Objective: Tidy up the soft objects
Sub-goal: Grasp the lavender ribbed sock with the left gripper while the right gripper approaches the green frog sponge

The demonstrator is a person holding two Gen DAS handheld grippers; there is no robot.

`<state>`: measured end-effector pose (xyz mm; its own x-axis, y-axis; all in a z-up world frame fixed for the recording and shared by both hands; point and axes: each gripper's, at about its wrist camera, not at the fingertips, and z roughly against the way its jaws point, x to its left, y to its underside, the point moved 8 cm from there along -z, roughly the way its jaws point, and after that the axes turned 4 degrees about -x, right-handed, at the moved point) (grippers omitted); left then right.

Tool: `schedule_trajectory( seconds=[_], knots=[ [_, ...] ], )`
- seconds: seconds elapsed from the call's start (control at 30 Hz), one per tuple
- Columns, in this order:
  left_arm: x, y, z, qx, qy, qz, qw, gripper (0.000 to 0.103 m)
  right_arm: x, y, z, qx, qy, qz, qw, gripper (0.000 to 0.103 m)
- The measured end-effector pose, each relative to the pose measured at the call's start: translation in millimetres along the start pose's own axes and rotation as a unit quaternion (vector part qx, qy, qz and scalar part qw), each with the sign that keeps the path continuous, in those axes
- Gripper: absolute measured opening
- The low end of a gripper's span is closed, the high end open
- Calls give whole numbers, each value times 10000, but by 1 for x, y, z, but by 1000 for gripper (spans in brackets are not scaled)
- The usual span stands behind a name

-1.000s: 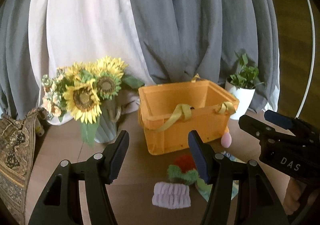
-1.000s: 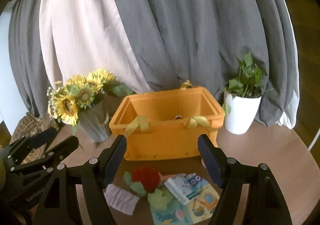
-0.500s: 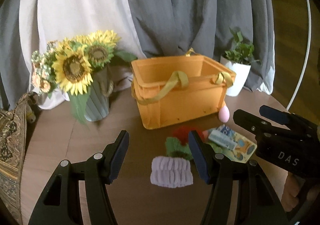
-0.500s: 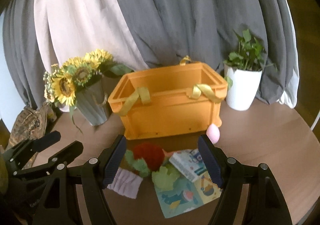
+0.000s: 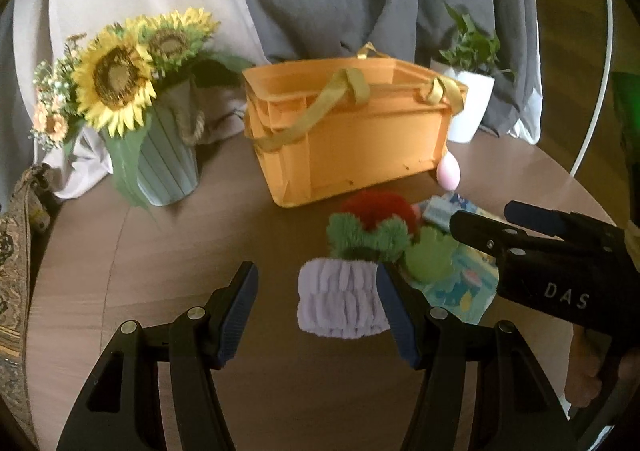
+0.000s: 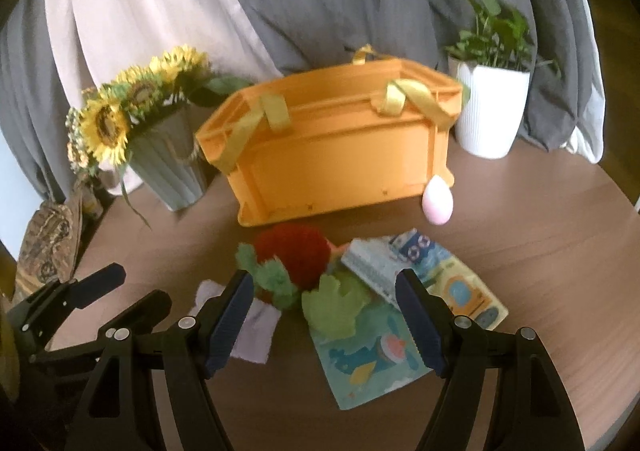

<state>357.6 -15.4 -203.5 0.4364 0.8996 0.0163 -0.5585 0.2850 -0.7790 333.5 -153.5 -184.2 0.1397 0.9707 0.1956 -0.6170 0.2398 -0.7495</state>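
Lower centre, left view: lilac band lies on the table, long axis crosswise, right end behind my left fingers.
Left gripper: half open, empty, nearer.
Right gripper: half open, empty, over green plush.

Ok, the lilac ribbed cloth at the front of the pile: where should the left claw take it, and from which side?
Take the lilac ribbed cloth across its middle, coming down from above on the near side. It lies flat on the table with its near edge free, while the green plush crowds its far edge. The left claw is open.
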Motion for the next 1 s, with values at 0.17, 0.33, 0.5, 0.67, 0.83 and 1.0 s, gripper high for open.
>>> schedule_trajectory(
  seconds=[0.17,0.33,0.5,0.67,0.83,1.0],
  knots=[
    [-1,9,-12,80,71,-39,9999,60,0,14,-14,188,-3,1,9998,75],
    [-3,18,-25,202,180,-51,9996,60,-5,31,-32,465,-47,-103,9989,75],
    [-4,26,-36,299,291,21,9991,60,-8,39,-49,656,-57,-115,9978,75],
    [-1,29,-48,369,319,46,9988,60,-7,41,-61,728,-42,7,9973,75],
    [3,33,-56,451,368,139,9982,60,-2,41,-70,760,-17,122,9970,74],
    [1,35,-61,495,460,215,9975,44,-2,42,-78,799,80,215,9965,74]
  ],
)
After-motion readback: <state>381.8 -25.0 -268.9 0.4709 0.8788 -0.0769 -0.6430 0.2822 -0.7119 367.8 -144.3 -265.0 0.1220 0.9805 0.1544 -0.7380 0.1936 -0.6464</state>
